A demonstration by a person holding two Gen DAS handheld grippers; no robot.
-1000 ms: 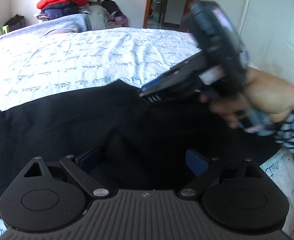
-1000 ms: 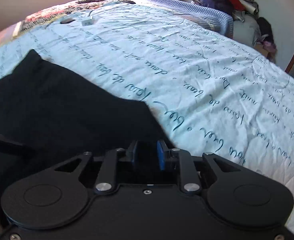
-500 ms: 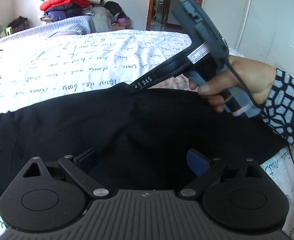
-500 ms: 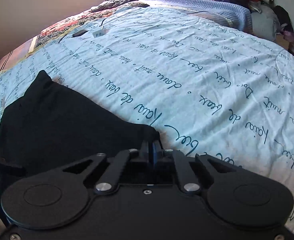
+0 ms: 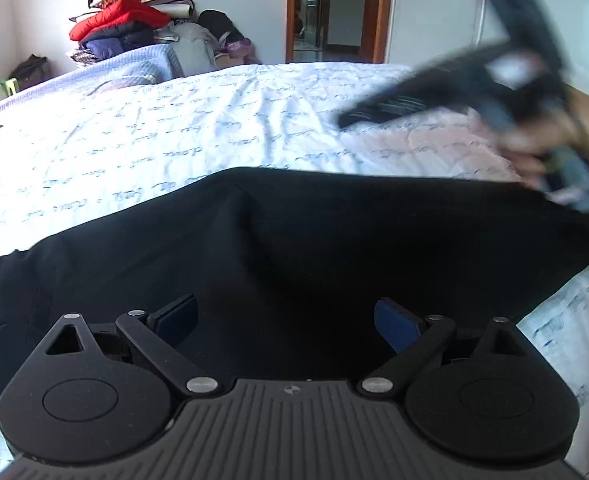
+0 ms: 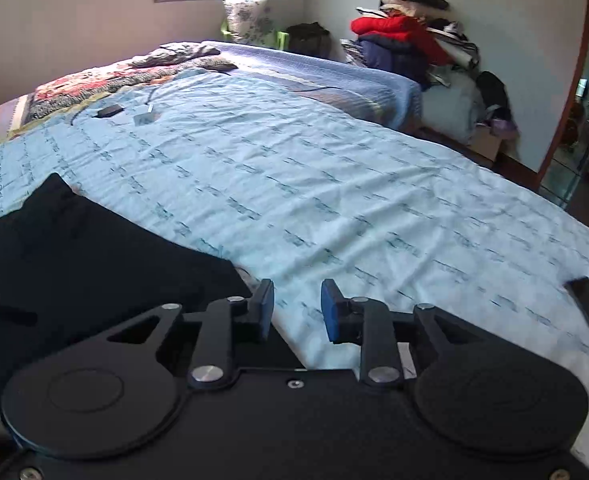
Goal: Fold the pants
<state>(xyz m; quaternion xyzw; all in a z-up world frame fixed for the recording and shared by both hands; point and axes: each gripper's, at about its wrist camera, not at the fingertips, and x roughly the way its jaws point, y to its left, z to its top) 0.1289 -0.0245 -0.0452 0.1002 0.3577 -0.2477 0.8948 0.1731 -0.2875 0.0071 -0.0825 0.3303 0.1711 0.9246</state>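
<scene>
**Black pants spread on the printed sheet, both claws released**

Black pants (image 5: 294,248) lie flat across the lower half of the left wrist view, filling the frame from the left edge to the right, on a pale bed sheet (image 5: 174,136) printed with lines of handwriting. At the bottom centre, the left gripper (image 5: 286,320) hovers over the dark cloth with its blue pads spread wide, grasping nothing.

In the right wrist view the right gripper (image 6: 297,308) sits at bottom centre, its jaws parted with a clear gap and nothing between them. The pants (image 6: 74,248) occupy the lower left there, their edge reaching just beside the left pad.

Farther up, at the upper right of the left wrist view, the right gripper (image 5: 434,100) appears blurred above the sheet, apart from the cloth.

Beyond the bed, a pile of clothes (image 6: 406,44) topped with red stands against the far wall, upper right.
</scene>
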